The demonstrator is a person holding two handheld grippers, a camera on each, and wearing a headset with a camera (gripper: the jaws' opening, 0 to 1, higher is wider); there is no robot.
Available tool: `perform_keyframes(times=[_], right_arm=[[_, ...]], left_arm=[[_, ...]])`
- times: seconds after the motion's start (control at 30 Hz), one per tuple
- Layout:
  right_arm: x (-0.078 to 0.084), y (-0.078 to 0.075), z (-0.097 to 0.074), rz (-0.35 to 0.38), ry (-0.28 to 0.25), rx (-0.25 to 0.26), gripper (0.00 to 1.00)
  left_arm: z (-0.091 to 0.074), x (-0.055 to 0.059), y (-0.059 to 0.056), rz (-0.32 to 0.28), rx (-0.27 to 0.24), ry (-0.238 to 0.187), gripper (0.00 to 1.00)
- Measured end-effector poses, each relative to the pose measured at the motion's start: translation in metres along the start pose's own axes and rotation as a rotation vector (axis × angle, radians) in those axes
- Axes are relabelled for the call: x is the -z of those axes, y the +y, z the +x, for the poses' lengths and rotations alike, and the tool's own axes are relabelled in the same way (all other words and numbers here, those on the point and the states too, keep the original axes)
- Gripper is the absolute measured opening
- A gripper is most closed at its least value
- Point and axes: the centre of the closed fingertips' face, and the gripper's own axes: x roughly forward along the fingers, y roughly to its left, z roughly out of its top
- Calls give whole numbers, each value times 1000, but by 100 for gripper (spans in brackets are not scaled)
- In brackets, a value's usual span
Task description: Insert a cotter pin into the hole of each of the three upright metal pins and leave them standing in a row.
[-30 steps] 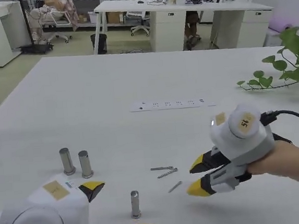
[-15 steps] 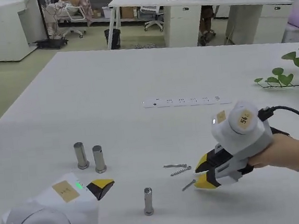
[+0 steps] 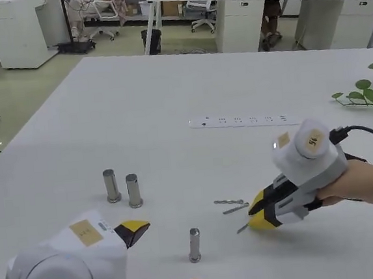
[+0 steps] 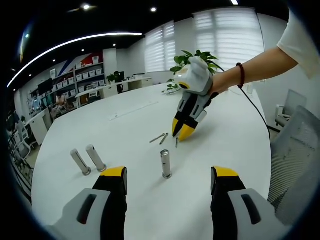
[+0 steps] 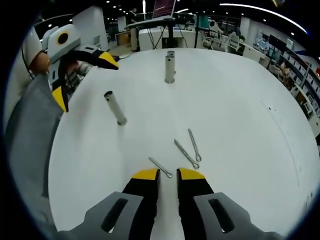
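Three upright metal pins stand on the white table: two side by side (image 3: 112, 185) (image 3: 133, 190) and one alone (image 3: 194, 244). Three cotter pins lie flat to its right, two together (image 3: 231, 205) and one apart (image 3: 242, 227). My right gripper (image 3: 255, 217) rests its tips on the table at that lone cotter pin (image 5: 161, 167). Its jaws stand a narrow gap apart (image 5: 169, 174), and the pin's end lies at the gap without being held. My left gripper (image 3: 163, 259) hangs wide open and holds nothing. The lone metal pin (image 4: 165, 163) stands just ahead of its jaws.
A white power strip (image 3: 245, 120) lies farther back on the table. A trailing plant (image 3: 364, 91) reaches in at the right edge. A black cable (image 3: 369, 138) runs from the right gripper. Desks and chairs stand beyond the table's far edge.
The right gripper has come down and left onto the table at the lone cotter pin, and its jaws have narrowed from wide apart. The left gripper stays open. The head camera has shifted.
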Motion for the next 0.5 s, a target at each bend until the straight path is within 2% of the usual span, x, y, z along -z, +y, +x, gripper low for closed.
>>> perform_keyframes(times=[0.33, 0.5], right_arm=[[1, 0, 2, -34, 21, -6, 12], [1, 6, 3, -95, 58, -15, 7]], left_arm=[[-3, 2, 2, -17, -10, 0, 66], [-3, 1, 2, -20, -8, -2, 64]])
